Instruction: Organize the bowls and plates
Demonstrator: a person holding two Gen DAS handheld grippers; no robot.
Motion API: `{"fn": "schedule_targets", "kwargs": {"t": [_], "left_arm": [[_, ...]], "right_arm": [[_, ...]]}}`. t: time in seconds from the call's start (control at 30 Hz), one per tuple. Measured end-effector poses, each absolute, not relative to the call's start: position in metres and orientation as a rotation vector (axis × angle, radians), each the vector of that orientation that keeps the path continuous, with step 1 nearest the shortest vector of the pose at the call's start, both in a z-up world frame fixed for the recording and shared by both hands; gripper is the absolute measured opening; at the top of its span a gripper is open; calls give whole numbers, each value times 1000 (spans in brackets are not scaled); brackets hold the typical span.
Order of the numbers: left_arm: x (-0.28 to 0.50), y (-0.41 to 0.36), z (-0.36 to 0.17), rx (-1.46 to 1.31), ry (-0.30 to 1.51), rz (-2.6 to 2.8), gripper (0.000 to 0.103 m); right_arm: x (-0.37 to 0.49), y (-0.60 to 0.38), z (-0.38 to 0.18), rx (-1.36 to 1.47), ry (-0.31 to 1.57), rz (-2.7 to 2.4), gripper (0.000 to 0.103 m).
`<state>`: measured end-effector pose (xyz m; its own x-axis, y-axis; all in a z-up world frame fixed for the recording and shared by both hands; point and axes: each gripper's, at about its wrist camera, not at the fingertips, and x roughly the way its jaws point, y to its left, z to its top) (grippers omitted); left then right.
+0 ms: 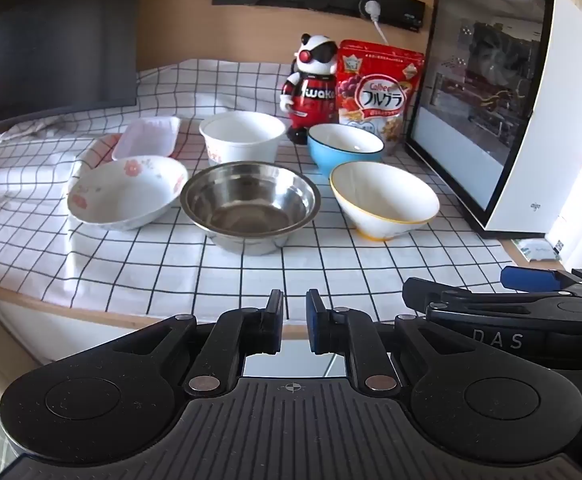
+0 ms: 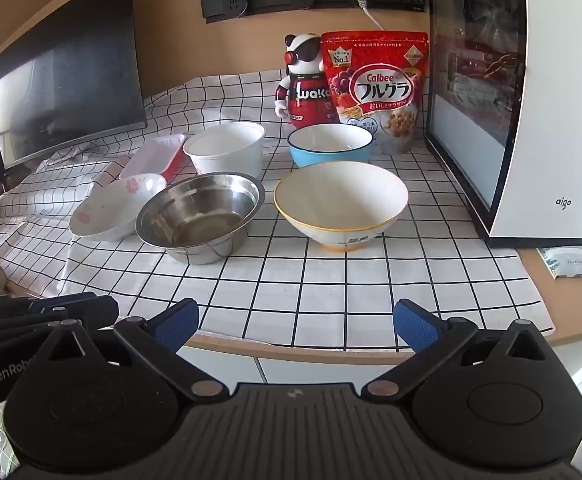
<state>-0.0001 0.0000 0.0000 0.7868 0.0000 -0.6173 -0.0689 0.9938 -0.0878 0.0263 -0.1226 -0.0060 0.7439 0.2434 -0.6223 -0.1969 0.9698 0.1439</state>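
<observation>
Several bowls stand on the checked cloth (image 1: pixel 171 264): a floral bowl (image 1: pixel 127 192) at left, a steel bowl (image 1: pixel 249 204) in the middle and a yellow-rimmed white bowl (image 1: pixel 385 196) at right. Behind them are a white tub (image 1: pixel 243 136), a blue bowl (image 1: pixel 345 148) and a pink-edged tray (image 1: pixel 147 138). My left gripper (image 1: pixel 294 320) hangs before the table's front edge, shut, nothing between its pads. My right gripper (image 2: pixel 297 320) is wide open and empty, short of the yellow-rimmed bowl (image 2: pixel 341 200) and the steel bowl (image 2: pixel 199 216).
A toy figure (image 2: pixel 305 84) and a red cereal bag (image 2: pixel 375 88) stand at the back. A white computer case (image 2: pixel 531 100) walls off the right side, and a dark monitor (image 2: pixel 67 96) the left. A small packet (image 2: pixel 571 262) lies on the bare wood at the right.
</observation>
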Motion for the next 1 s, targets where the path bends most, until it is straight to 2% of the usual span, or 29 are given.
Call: {"fn": "schedule_targets", "kwargs": {"t": [1.0], "left_arm": [[1, 4, -3, -113, 695, 48, 15]], "right_arm": [[31, -122, -10, 55, 725, 236, 103]]}}
